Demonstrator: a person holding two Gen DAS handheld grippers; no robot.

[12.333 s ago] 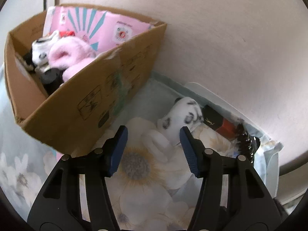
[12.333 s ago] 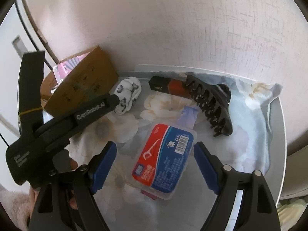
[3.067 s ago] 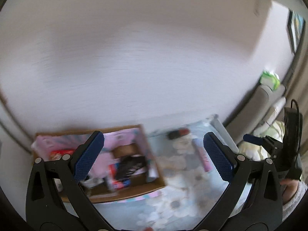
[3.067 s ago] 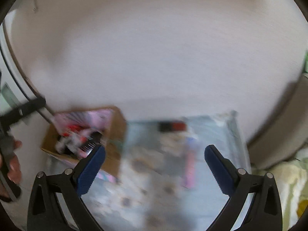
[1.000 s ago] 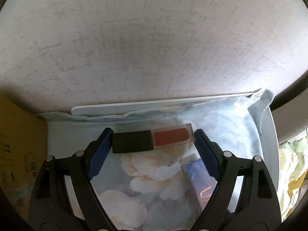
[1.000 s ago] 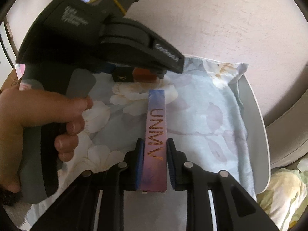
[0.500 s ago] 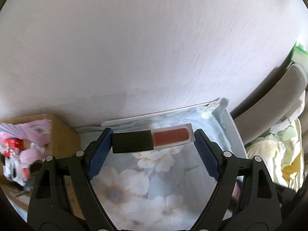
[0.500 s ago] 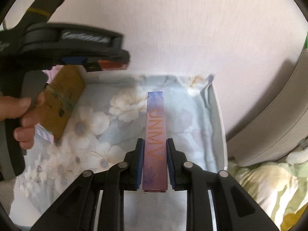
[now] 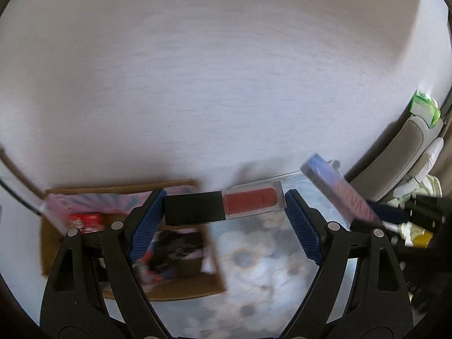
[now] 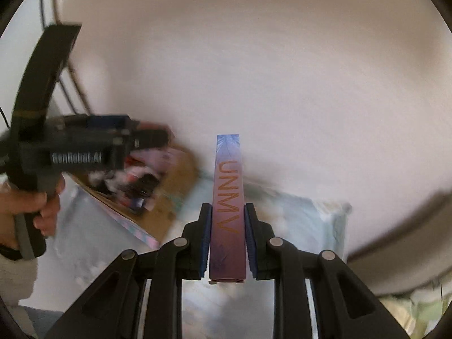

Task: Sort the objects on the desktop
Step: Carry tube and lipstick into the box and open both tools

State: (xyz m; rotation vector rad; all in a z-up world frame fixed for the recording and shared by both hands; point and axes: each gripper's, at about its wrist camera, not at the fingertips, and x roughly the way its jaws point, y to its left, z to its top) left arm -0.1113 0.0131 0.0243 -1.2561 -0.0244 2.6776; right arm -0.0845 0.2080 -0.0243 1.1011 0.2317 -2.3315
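Note:
My left gripper [image 9: 224, 207] is shut on a lip gloss tube [image 9: 223, 206] with a black cap and red body, held crosswise by its ends, high above the table. Below it sits the cardboard box [image 9: 175, 291], filled with several items. My right gripper [image 10: 227, 220] is shut on a long purple-pink box [image 10: 228, 195] lettered UNNY, which points forward. That long box also shows at the right of the left wrist view [image 9: 339, 186]. The left gripper [image 10: 84, 147] and the cardboard box [image 10: 175, 189] show at the left of the right wrist view.
A floral cloth [image 9: 262, 276] covers the white table [image 10: 337, 231]. A plain wall fills the background. A grey chair [image 9: 395, 163] with bedding stands to the right. Both views are blurred by motion.
Both grippers have risen and swung left with their objects. The cardboard box now lies under the left gripper, and the long box has come up beside the lip gloss.

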